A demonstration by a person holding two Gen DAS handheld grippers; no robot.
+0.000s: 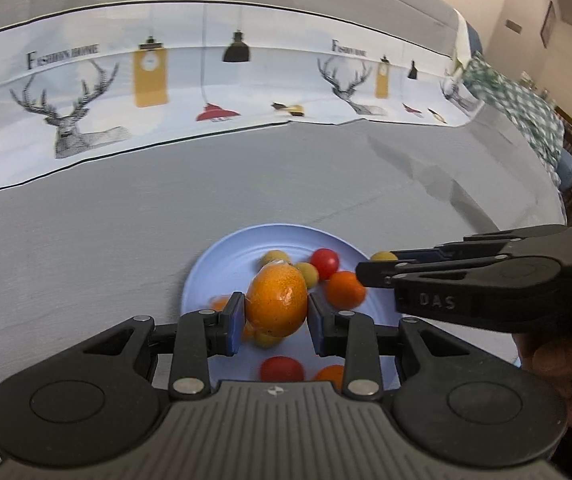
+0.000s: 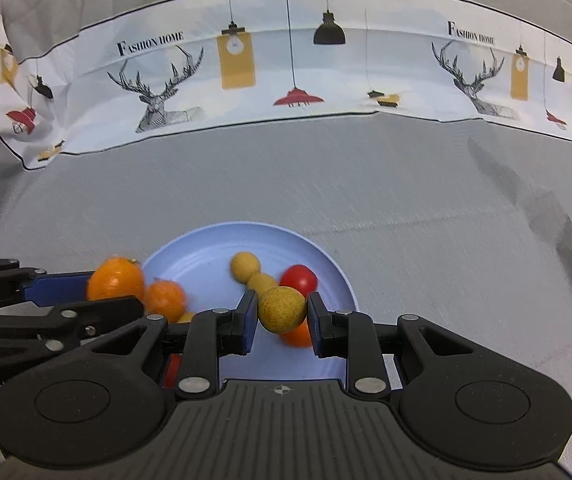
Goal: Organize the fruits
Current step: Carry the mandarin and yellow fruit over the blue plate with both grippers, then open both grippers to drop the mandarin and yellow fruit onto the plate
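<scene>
Orange [image 1: 277,302] clamped in left gripper [image 1: 274,322], long axis tilted upright; yellow fruit [image 2: 282,309] pinched in right gripper [image 2: 282,322] over blue plate [image 2: 206,256].

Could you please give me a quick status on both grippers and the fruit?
Left gripper shut on orange. Right gripper shut on yellow fruit. Both above blue plate; nothing in the way.

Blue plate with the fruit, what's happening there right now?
Both grippers work over the blue plate on the grey cloth. The left gripper is shut on a large orange; the right gripper is shut on a yellow-green round fruit. Red tomatoes, smaller oranges and more yellow fruits lie on the plate.
</scene>
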